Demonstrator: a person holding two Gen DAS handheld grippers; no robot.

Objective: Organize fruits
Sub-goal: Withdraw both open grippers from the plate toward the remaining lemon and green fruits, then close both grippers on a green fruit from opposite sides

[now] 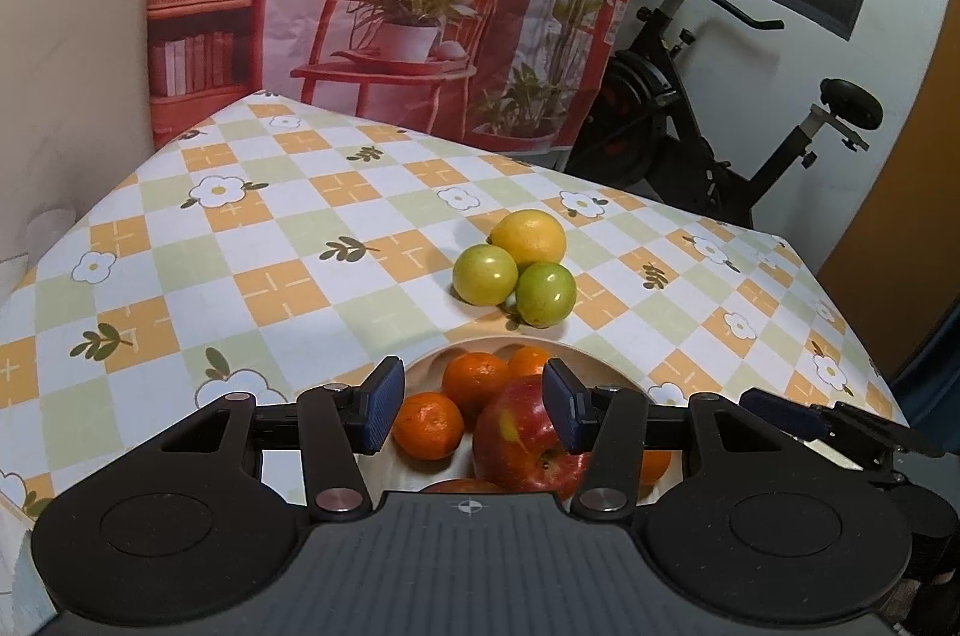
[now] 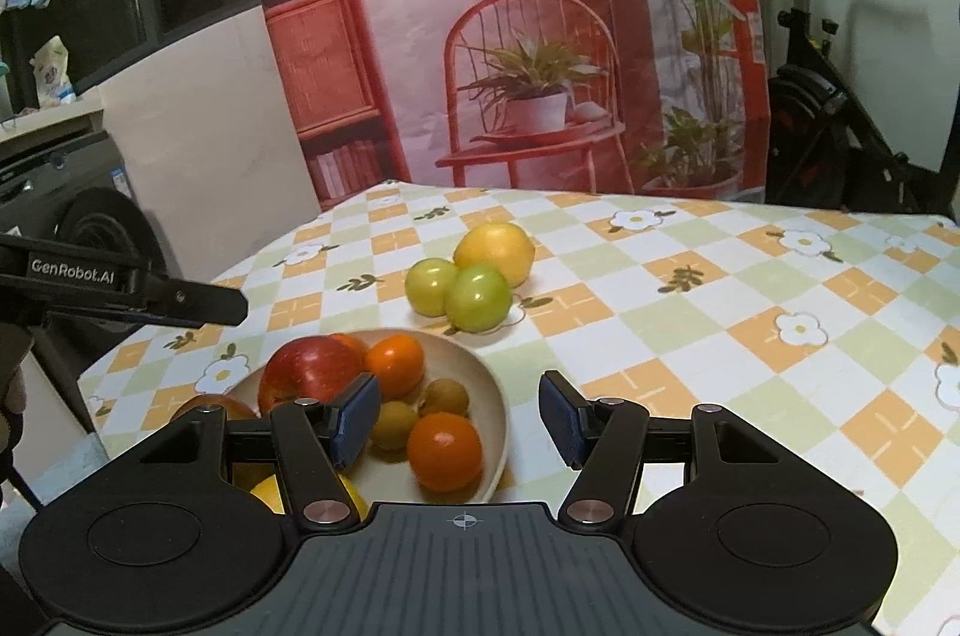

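A beige bowl (image 1: 573,349) at the table's near edge holds a red apple (image 1: 522,441), several oranges (image 1: 474,378) and small brownish fruits (image 2: 393,423). My left gripper (image 1: 474,407) hovers over the bowl, open, its pads apart from the apple below. My right gripper (image 2: 459,420) stands open over the bowl's right rim (image 2: 501,396), with nothing between its fingers and an orange (image 2: 444,450) beneath. Beyond the bowl, a yellow lemon (image 1: 531,237) and two green fruits (image 1: 485,274) (image 1: 546,294) lie touching on the cloth.
The checked tablecloth (image 2: 720,336) spreads right of and behind the fruit. A printed backdrop (image 2: 510,36) hangs behind the table. An exercise bike (image 1: 690,120) stands at the back right. The table's left edge drops off close to the bowl.
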